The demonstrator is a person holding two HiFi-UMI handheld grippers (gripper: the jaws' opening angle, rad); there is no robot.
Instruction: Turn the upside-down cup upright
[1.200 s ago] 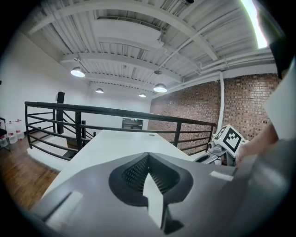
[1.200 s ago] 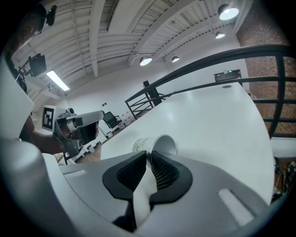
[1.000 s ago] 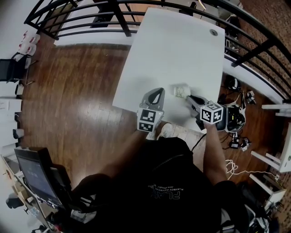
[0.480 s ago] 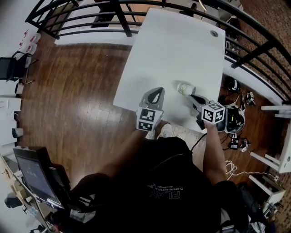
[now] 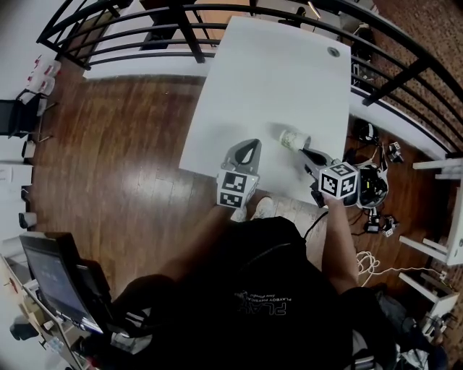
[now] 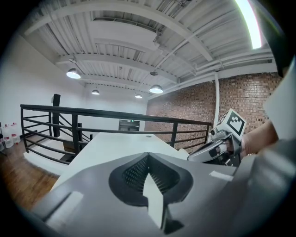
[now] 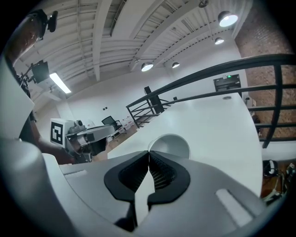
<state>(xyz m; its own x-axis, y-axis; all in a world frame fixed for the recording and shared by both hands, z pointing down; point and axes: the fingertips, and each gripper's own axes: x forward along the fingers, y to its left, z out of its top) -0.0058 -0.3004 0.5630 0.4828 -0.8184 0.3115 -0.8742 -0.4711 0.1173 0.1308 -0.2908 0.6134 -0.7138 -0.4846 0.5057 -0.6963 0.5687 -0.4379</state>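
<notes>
A white paper cup (image 5: 294, 138) hangs tilted on its side just above the white table (image 5: 268, 65) near its front edge. My right gripper (image 5: 303, 152) is shut on the cup's wall; its jaws have just been closing with the cup between them. In the right gripper view the cup (image 7: 171, 145) shows as a pale round shape right beyond the tips of the right gripper (image 7: 149, 152). My left gripper (image 5: 252, 143) rests a little to the cup's left, apart from it. In its own view the left gripper (image 6: 148, 155) is shut with nothing in it.
A black railing (image 5: 181, 22) runs round the table's far and right sides. Wood floor (image 5: 123, 137) lies to the left. Cables and gear (image 5: 372, 184) sit on the floor at the right. A monitor (image 5: 54, 278) stands at lower left.
The cup has come up off the table in the right gripper and now lies tilted on its side. The left gripper has stayed where it was.
</notes>
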